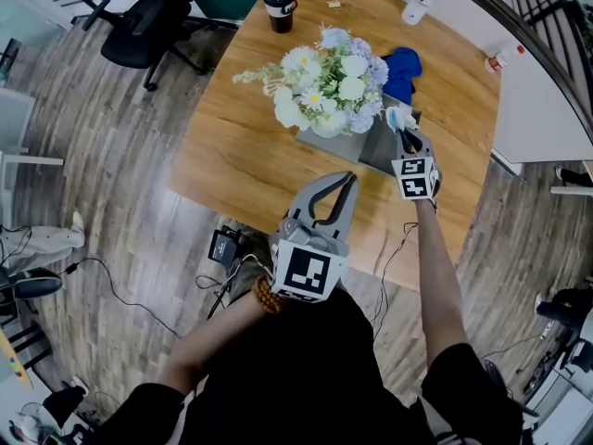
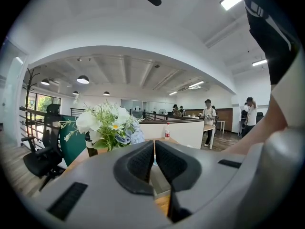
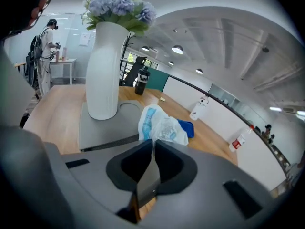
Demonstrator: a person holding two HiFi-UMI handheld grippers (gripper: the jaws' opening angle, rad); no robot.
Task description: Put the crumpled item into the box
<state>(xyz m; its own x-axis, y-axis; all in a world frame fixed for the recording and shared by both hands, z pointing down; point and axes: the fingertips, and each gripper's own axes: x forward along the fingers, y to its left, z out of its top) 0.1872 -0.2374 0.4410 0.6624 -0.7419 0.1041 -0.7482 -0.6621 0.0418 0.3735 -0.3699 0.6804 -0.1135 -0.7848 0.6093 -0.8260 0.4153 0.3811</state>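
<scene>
Right now we see the right gripper [image 1: 404, 132] at the centre right of the head view, its jaws nearly together and pinching the crumpled plastic bag [image 1: 398, 116] at their tips. In the right gripper view the white and blue bag [image 3: 162, 125] stands up from the narrow slit between the pads, just in front of the near edge of the grey box [image 3: 100, 125]. In the head view we find the box [image 1: 345, 145] in the middle of the wooden table [image 1: 232, 146]. The bag hangs over the box's right side, and we cannot tell whether it touches the box.

A white vase [image 3: 105, 70] stands upright on the box's left part and holds a bouquet of white and pale blue flowers [image 1: 329, 77]. Behind the bag lies a blue cloth [image 1: 401, 68], on the table toward the upper right.

The left gripper [image 1: 345, 182] sits lower in the head view, at the table's near edge and well apart from the box. In its own view we see its jaws pressed together with nothing between them.

Toward the top of the head view, a black cup [image 1: 279, 6] stands at the table's far edge. A white bottle [image 1: 418, 4] stands to the right of it. A black office chair [image 1: 148, 26] is on the wooden floor at the upper left.
</scene>
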